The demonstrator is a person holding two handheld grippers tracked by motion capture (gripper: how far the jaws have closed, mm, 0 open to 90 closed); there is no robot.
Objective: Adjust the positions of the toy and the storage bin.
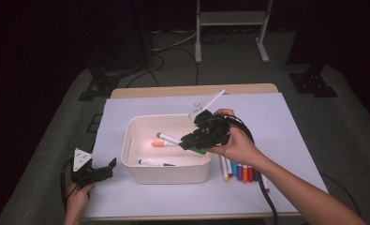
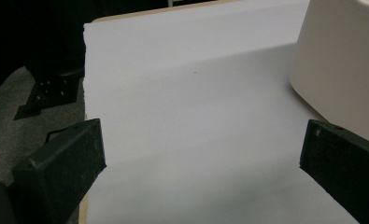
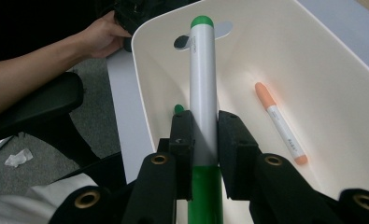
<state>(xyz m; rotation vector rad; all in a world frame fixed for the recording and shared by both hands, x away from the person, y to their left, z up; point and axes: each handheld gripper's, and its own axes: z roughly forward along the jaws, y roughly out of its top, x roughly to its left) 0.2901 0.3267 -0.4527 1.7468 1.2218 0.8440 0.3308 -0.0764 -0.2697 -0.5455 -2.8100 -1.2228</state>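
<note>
My right gripper [image 1: 188,140] is shut on a white marker with green ends [image 1: 169,138] and holds it over the white bin [image 1: 166,171]. In the right gripper view the two pads [image 3: 182,140] press the green marker's barrel [image 3: 203,93], which points along the jaws above the bin's inside [image 3: 322,65]. An orange marker [image 3: 280,122] lies on the bin floor. From above, the orange marker [image 1: 159,144] and a blue-tipped marker [image 1: 154,163] both lie in the bin. My left gripper [image 1: 108,168] rests open on the white sheet, left of the bin, jaws wide apart with nothing between them [image 2: 203,149].
A row of several coloured markers [image 1: 241,171] lies on the sheet just right of the bin. The bin's wall [image 2: 345,60] stands close on the right in the left gripper view. A white strip [image 1: 206,104] lies behind the bin. The sheet's left edge [image 2: 85,70] is near.
</note>
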